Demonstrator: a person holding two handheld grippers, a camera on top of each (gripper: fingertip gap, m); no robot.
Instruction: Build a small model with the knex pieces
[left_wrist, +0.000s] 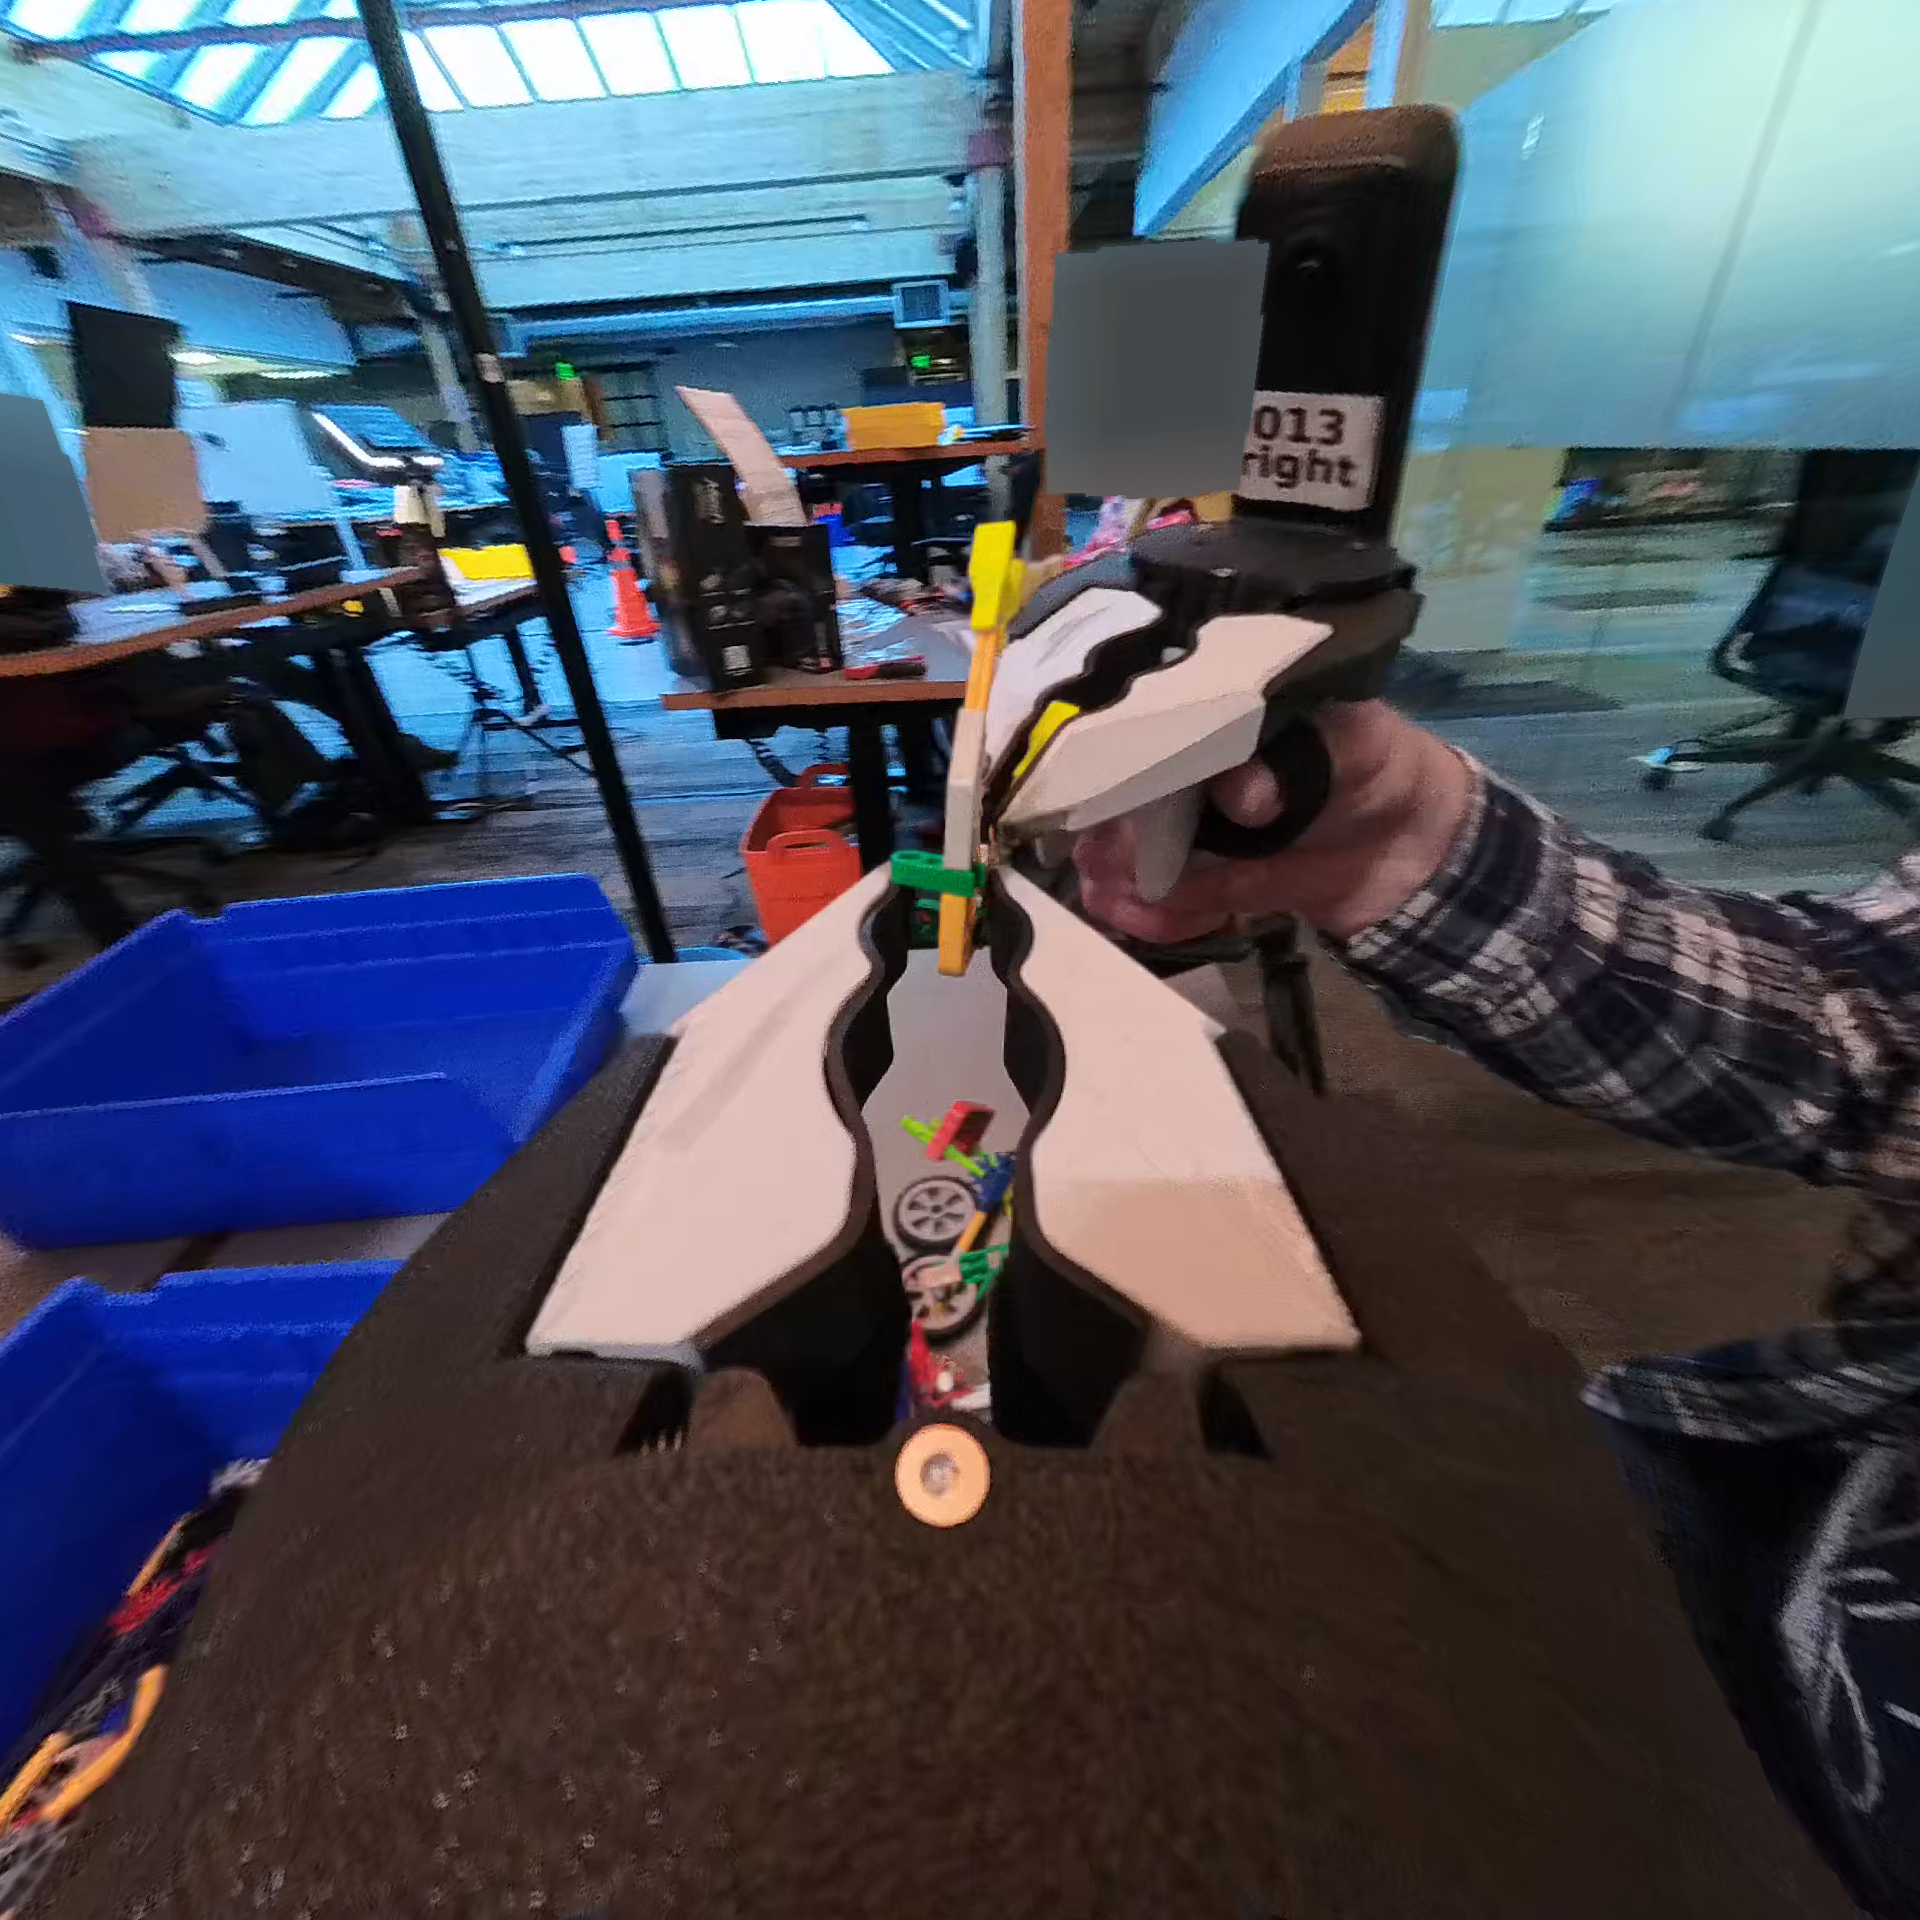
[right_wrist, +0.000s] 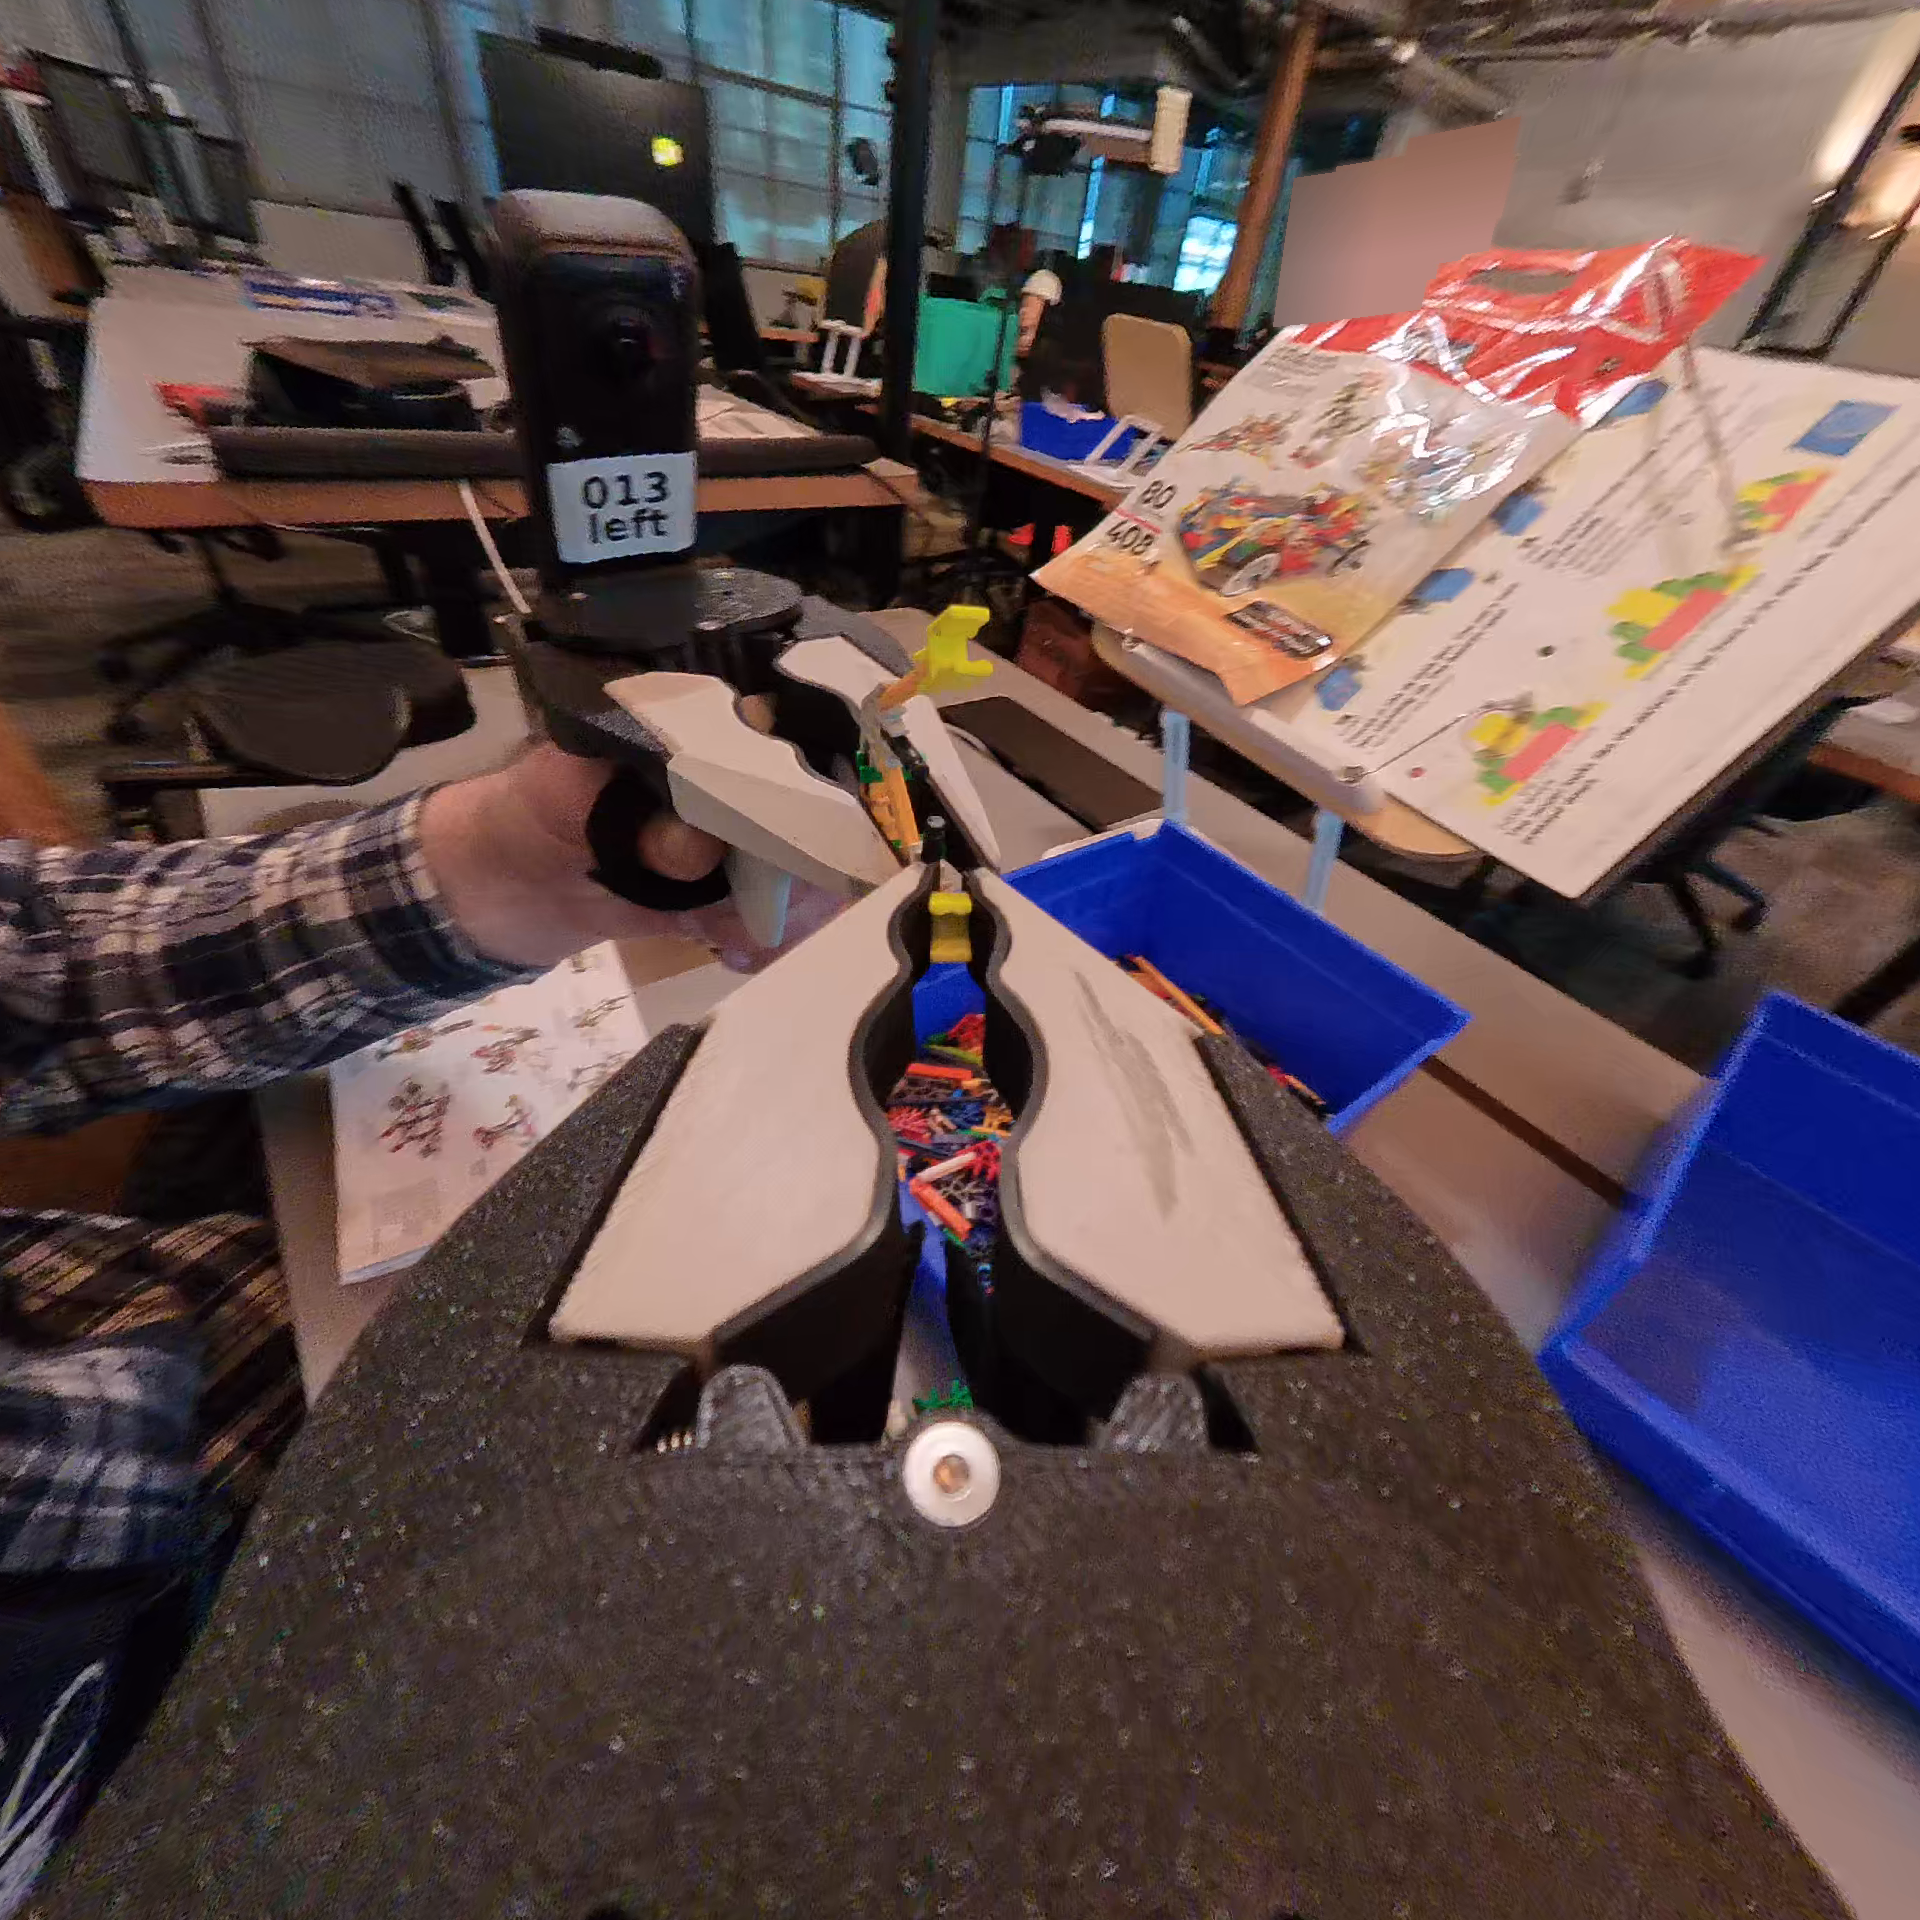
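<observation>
- Left gripper (left_wrist: 948, 883), raised and level, pinches tight a green-and-orange rod assembly (left_wrist: 961, 831).
- Right gripper (right_wrist: 948, 883), angled leftward, clamps a yellow piece (right_wrist: 948, 925) above the blue bin (right_wrist: 1299, 966).

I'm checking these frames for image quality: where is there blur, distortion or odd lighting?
Left wrist view: background workshop soft and blue-tinted, skylight bright, straight pole bowed by the wide lens; the left gripper and its rod assembly are sharp. Right wrist view: the nearer blue bin smears with motion blur; the right gripper stays crisp.
</observation>
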